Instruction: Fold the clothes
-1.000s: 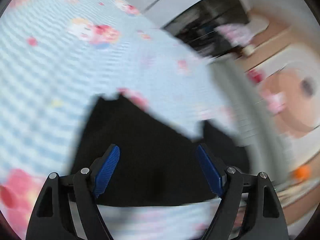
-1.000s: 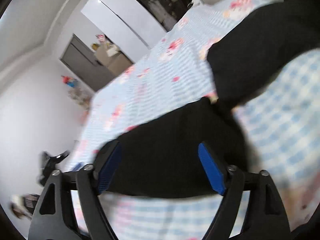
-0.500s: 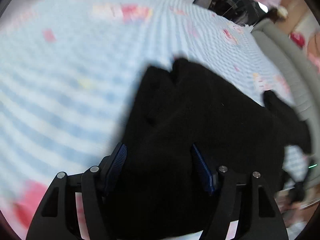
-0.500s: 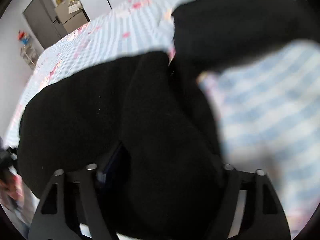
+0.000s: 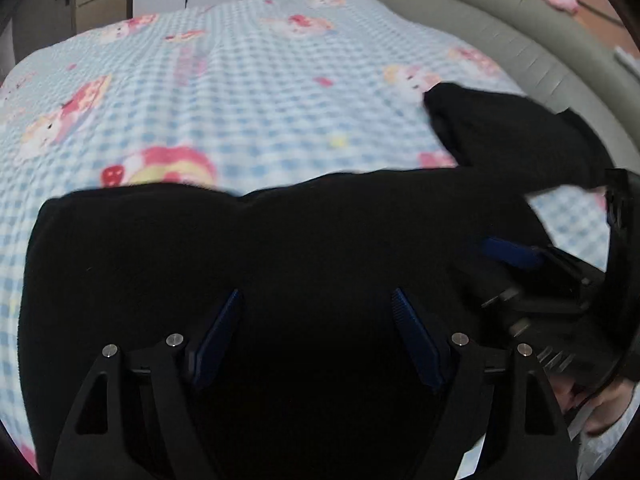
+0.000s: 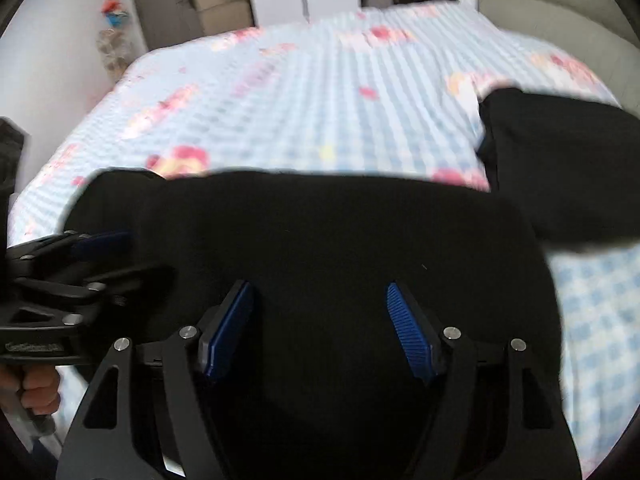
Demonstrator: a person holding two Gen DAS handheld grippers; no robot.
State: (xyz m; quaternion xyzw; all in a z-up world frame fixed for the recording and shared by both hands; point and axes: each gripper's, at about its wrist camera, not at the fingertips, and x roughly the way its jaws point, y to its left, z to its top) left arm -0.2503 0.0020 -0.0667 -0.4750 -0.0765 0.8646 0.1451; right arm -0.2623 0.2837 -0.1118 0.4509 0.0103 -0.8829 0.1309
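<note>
Both pairs of blue-padded fingers stand wide apart with nothing pinched between them. The left gripper (image 5: 316, 336) and right gripper (image 6: 320, 328) hover side by side over the near edge of the black fleece garment (image 5: 280, 248), which lies directly ahead, long axis running left to right across the blue checked bedsheet (image 5: 248, 92). Its sleeve (image 6: 560, 168) trails toward the right, nearer the right gripper.

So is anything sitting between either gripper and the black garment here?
Nothing visible. The black garment fills the space directly in front of the open left gripper and the open right gripper, spread on the checked bedsheet. Whether the fingers touch the cloth cannot be told.
</note>
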